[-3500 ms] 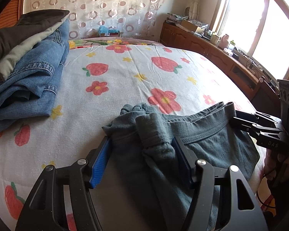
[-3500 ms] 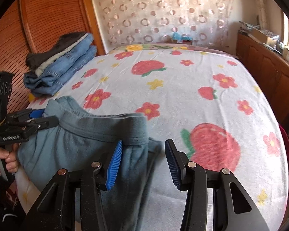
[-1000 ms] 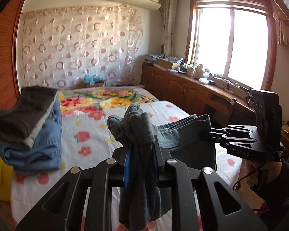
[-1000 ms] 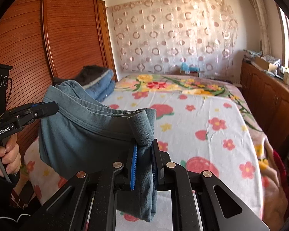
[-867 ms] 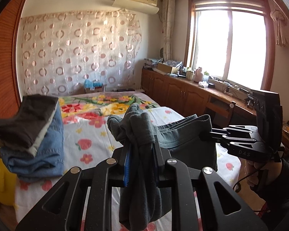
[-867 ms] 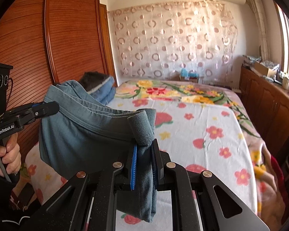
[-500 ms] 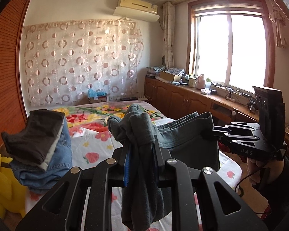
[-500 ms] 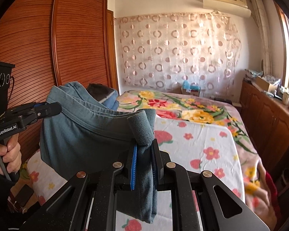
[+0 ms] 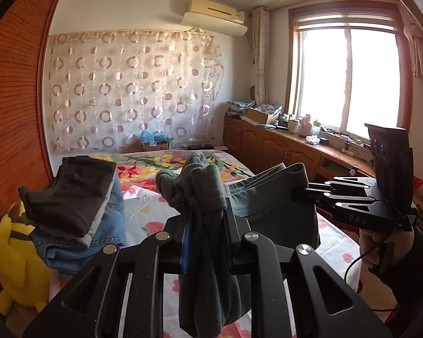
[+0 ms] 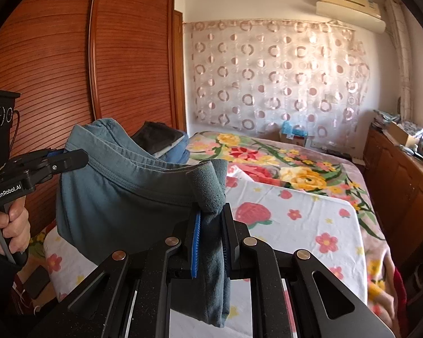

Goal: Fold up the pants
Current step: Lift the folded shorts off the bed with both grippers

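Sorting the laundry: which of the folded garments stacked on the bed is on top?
The dark charcoal garment tops the stack; a pale grey layer and the blue jeans lie beneath it.

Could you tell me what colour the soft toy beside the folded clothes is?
Bright yellow soft toy, seen best in the left wrist view.

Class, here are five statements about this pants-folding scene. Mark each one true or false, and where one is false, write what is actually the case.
1. Both hand-held grippers are clamped on the grey-blue pants. True: left hand-held gripper, right hand-held gripper.
2. The pants lie flat on the bed. False: they hang in the air between the grippers, above the floral bedspread.
3. A pile of folded clothes sits on the bed by the wooden wardrobe. True.
4. The toy beside that pile is red. False: the plush toy is yellow.
5. The air conditioner stands on the floor. False: it is mounted high on the wall.
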The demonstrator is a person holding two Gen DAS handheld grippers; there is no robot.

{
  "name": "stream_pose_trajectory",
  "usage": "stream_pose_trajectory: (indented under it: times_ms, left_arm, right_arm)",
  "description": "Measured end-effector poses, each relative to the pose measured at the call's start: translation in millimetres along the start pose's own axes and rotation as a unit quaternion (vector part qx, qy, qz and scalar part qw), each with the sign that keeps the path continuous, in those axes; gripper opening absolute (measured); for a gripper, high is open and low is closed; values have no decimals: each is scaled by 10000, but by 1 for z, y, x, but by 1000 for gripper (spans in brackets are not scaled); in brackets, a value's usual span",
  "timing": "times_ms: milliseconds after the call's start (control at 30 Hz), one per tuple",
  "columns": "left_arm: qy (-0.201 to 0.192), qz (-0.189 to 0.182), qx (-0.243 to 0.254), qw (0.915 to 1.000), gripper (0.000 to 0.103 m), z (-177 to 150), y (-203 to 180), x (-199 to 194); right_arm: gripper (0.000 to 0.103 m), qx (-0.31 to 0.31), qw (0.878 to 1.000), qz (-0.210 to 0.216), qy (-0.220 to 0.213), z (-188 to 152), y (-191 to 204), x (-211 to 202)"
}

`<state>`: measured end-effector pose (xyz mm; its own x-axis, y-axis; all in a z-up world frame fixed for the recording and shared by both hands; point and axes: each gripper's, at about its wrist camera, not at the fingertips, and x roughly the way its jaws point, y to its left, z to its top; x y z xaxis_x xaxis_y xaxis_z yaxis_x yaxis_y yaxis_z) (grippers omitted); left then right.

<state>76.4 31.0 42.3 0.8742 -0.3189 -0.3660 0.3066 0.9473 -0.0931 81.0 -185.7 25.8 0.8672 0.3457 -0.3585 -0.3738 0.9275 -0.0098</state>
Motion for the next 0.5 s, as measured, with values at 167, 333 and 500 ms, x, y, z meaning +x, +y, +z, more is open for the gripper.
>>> stream_pose_trajectory:
  times_ms: [167, 333, 500]
  left_arm:
    - [8, 122, -67, 9999, 20, 4, 17, 4]
    - [-44, 262, -111, 9996, 20, 13, 33, 8]
    - [-114, 410, -149, 9990, 20, 20, 54, 12]
  right_arm:
    - [13, -74, 9999, 106, 63, 17, -3, 22]
    - [13, -234, 9995, 206, 80, 41, -7, 44]
    - [13, -508, 9983, 282, 42, 58, -6, 68]
